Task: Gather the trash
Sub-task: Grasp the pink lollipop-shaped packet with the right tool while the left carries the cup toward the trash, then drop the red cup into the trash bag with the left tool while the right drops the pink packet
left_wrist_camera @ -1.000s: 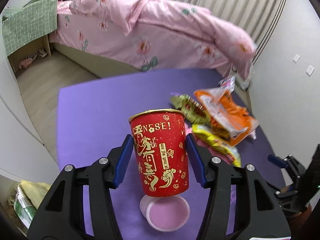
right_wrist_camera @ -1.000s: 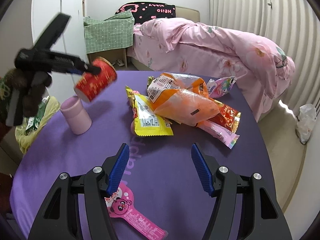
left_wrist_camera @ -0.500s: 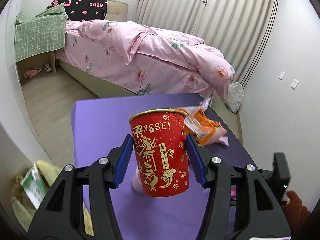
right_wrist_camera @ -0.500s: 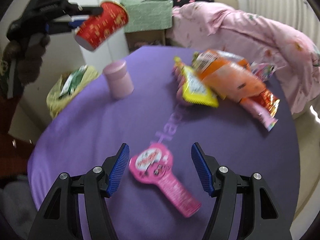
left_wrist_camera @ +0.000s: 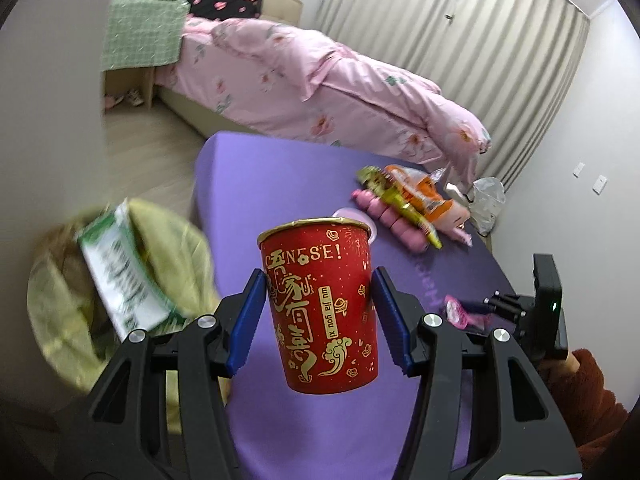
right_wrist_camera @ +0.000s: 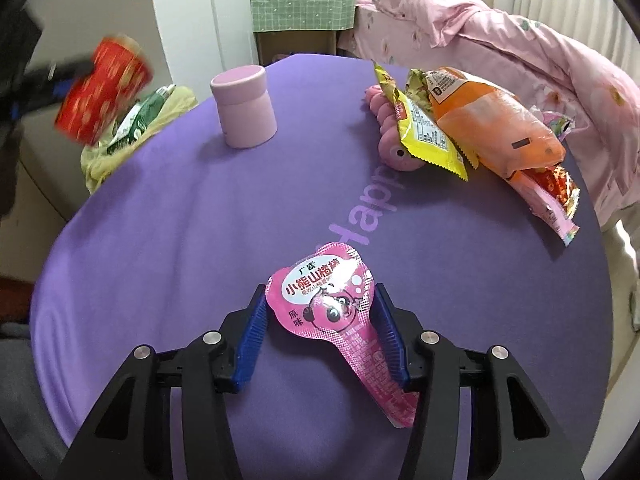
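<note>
Red cup (left_wrist_camera: 320,312), clamped in left gripper (left_wrist_camera: 318,322), has swung toward the trash bag (left_wrist_camera: 120,280); right gripper (right_wrist_camera: 318,330) jaws now straddle the pink wrapper (right_wrist_camera: 332,312), apart.

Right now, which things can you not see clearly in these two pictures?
- Left wrist view: the trash bag and the green carton in it are blurred by motion.
- Left wrist view: the red cup hides most of the pink jar.
- Right wrist view: the left gripper is blurred and cut by the edge.
- Right wrist view: whether the right gripper pinches the pink wrapper is unclear.
</note>
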